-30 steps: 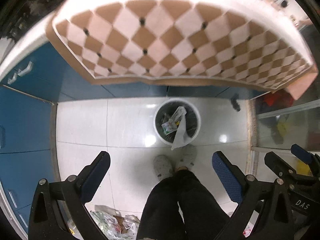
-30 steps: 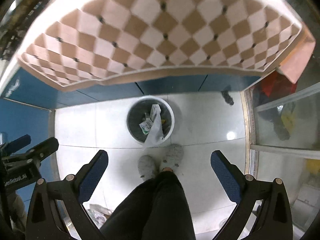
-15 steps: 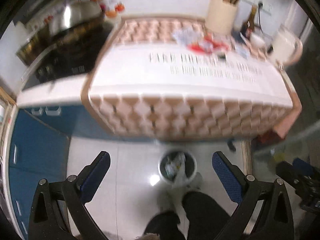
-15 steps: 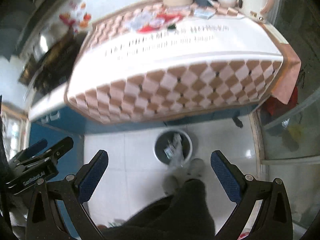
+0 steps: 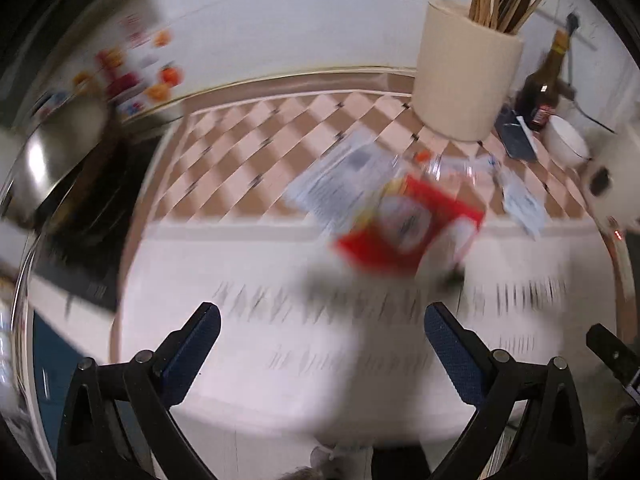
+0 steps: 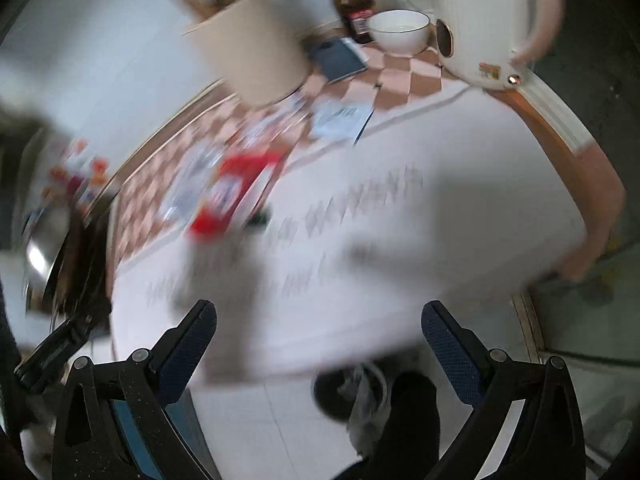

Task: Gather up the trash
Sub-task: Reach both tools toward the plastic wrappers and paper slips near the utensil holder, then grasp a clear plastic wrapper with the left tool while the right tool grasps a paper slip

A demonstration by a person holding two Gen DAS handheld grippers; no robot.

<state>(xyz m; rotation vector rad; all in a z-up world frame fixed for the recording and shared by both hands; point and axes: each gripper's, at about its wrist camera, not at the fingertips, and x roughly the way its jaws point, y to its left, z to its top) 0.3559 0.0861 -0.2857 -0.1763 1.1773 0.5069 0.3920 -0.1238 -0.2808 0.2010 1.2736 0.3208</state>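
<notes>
Both views are blurred by motion. A red and white wrapper (image 5: 408,228) lies on the table among pale plastic and paper scraps (image 5: 344,176); it also shows in the right wrist view (image 6: 236,188). My left gripper (image 5: 320,340) is open and empty above the table's near white part. My right gripper (image 6: 318,338) is open and empty over the table's front edge. The trash bin (image 6: 336,396) shows as a dark shape on the floor below that edge.
On the checkered cloth (image 5: 248,148) stand a cream utensil holder (image 5: 464,72), a dark bottle (image 5: 540,92), a white bowl (image 6: 398,30) and a white kettle (image 6: 480,20). A stove with a steel pot (image 5: 52,160) is at the left. The person's leg (image 6: 408,420) is below.
Both grippers have swung up from looking at the floor and bin to looking across the tabletop. The trash on the cloth has come into close view. Both stay open.
</notes>
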